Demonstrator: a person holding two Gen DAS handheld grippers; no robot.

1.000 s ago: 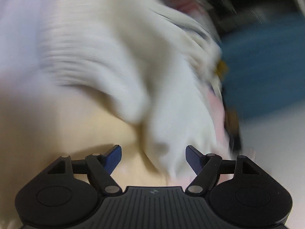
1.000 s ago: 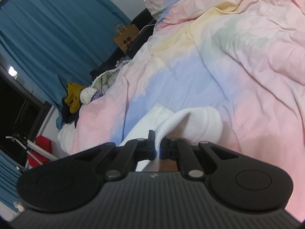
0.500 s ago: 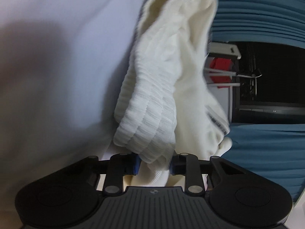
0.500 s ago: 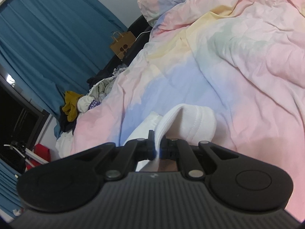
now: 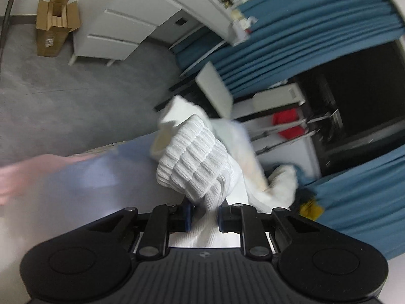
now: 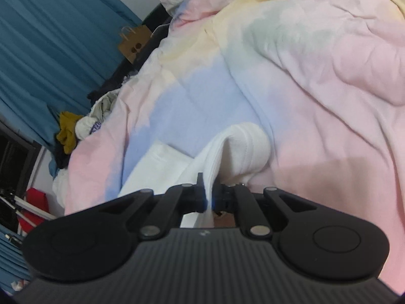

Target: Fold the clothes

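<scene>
A white ribbed knit garment (image 5: 197, 162) bunches up just ahead of my left gripper (image 5: 205, 217). Its jaws are closing with a thick fold of that fabric squeezed between the blue pads (image 5: 188, 215), lifted above the pastel duvet (image 5: 76, 177). In the right wrist view, the white garment (image 6: 243, 149) lies humped on the pastel duvet (image 6: 316, 88). My right gripper (image 6: 208, 197) is shut on a thin edge of it that rises into the jaws. A flat white part (image 6: 157, 167) spreads to the left.
The left wrist view looks past the bed edge to a grey floor (image 5: 76, 88), a white drawer unit (image 5: 114, 33), a cardboard box (image 5: 53, 25) and blue curtains (image 5: 303, 33). In the right wrist view, a clothes pile (image 6: 83, 124) and a paper bag (image 6: 134, 43) sit at the bed's far side.
My left gripper went from wide open to closed around the ribbed fabric and rose with it, its view swinging from the bed to the room. The right gripper stayed shut and shifted slightly.
</scene>
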